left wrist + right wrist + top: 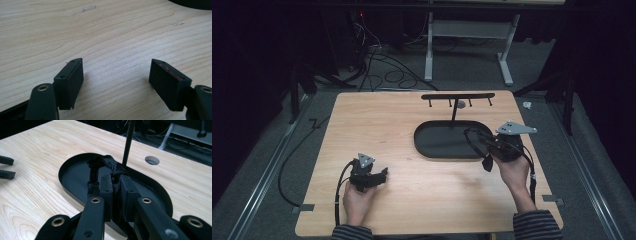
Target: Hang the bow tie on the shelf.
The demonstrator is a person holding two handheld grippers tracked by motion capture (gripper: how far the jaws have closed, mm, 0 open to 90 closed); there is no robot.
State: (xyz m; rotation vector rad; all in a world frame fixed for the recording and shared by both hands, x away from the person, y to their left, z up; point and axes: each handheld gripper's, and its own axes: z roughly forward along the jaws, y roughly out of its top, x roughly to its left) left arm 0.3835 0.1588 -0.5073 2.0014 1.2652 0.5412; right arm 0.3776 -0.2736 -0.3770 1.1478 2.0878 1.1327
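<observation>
two hand-held grippers: left hand-held gripper (116, 82) gapes empty, right hand-held gripper (115, 192) pinches one black strap (110, 165) over one tray (72, 165).

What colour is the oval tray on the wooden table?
The shallow oval tray is black, matching its hook stand; the high view shows it best.

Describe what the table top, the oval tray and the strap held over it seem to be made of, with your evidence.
Table top: pale wood or wood-look laminate, shown by grain lines and a matte surface. Oval tray: black, matte, smooth; probably plastic or painted metal, hard to tell. Strap, pinched in the right hand-held gripper: black and limp, folding on itself, so likely fabric or soft rubber.
</observation>
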